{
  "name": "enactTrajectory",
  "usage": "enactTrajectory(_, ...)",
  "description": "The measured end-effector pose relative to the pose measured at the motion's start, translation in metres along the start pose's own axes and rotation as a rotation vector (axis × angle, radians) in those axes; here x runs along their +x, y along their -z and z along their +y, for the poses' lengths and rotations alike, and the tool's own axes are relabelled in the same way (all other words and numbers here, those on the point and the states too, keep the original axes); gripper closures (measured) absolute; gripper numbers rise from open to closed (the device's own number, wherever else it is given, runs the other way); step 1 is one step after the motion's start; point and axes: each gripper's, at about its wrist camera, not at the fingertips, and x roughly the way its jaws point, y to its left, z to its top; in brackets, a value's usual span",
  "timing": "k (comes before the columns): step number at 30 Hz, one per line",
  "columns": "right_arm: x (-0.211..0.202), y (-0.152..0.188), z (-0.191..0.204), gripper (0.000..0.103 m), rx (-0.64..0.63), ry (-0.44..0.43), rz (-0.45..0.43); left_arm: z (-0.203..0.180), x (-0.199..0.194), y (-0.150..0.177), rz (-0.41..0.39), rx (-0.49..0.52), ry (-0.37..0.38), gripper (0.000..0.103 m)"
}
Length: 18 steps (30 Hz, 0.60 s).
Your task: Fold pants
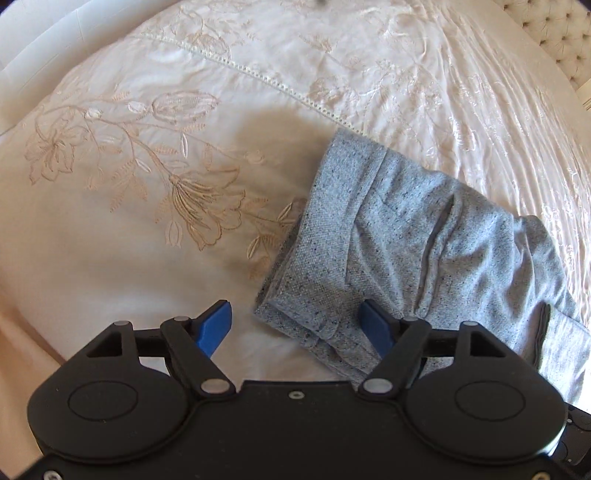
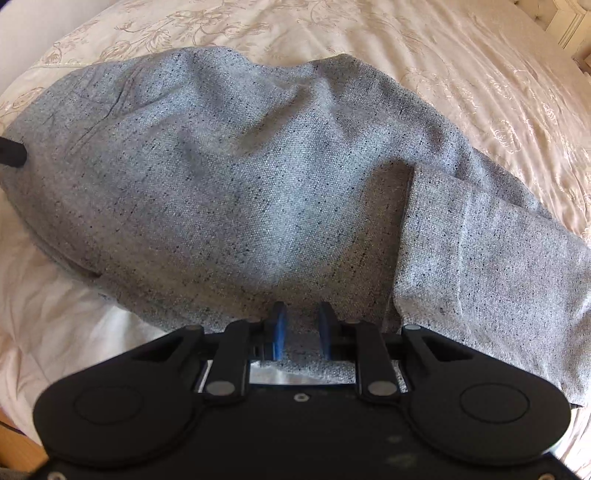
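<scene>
Grey speckled pants (image 1: pixel 417 236) lie folded over on a cream embroidered bedspread (image 1: pixel 129 221). My left gripper (image 1: pixel 295 325) is open, its blue fingers (image 1: pixel 216 326) spread wide just above the near corner of the pants' waistband end, holding nothing. In the right wrist view the pants (image 2: pixel 240 177) fill most of the frame, bunched and raised in the middle. My right gripper (image 2: pixel 301 325) has its blue fingers (image 2: pixel 279 328) close together with grey cloth between them, shut on the pants' near edge.
The bedspread (image 2: pixel 480 74) stretches all around the pants. A tufted headboard (image 1: pixel 565 33) stands at the far right. The bed's edge and a wooden floor (image 2: pixel 22 454) show at the lower left of the right wrist view. A dark object (image 2: pixel 11 157) pokes in at that view's left edge.
</scene>
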Motion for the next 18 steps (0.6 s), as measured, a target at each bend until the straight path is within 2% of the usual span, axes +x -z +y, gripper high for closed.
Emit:
enactTrajectory(3, 0.001, -0.002, 0.002, 0.081, -0.002, 0.003, 0.003, 0.006, 0.016, -0.002, 0.040, -0.063, 0.050, 0.017)
enactTrajectory(8, -0.001, -0.001, 0.000, 0.081, -0.002, 0.000, 0.003, 0.001, 0.034, -0.008, 0.060, -0.083, 0.111, 0.007)
enactTrajectory(11, -0.001, 0.001, 0.000, 0.081, -0.001, 0.002, -0.005, -0.005, 0.041, -0.011, 0.076, -0.116, 0.084, 0.008)
enactTrajectory(13, -0.005, 0.004, -0.004, 0.082, 0.000, -0.002, -0.011, -0.008, 0.037, -0.012, 0.063, -0.112, 0.069, 0.032)
enactTrajectory(14, -0.008, 0.004, -0.006, 0.082, 0.004, -0.008, -0.015, -0.010, 0.032, -0.012, 0.057, -0.097, 0.091, 0.049)
enactTrajectory(15, -0.013, 0.003, -0.009, 0.082, 0.017, -0.019, -0.021, -0.012, 0.026, -0.013, 0.047, -0.087, 0.092, 0.060)
enactTrajectory(17, -0.025, 0.003, -0.018, 0.082, 0.056, -0.041, -0.041, -0.018, 0.012, -0.013, 0.012, -0.044, 0.073, 0.074)
enactTrajectory(18, -0.032, 0.003, -0.022, 0.082, 0.077, -0.044, -0.062, -0.023, 0.003, -0.012, -0.014, -0.019, 0.068, 0.075)
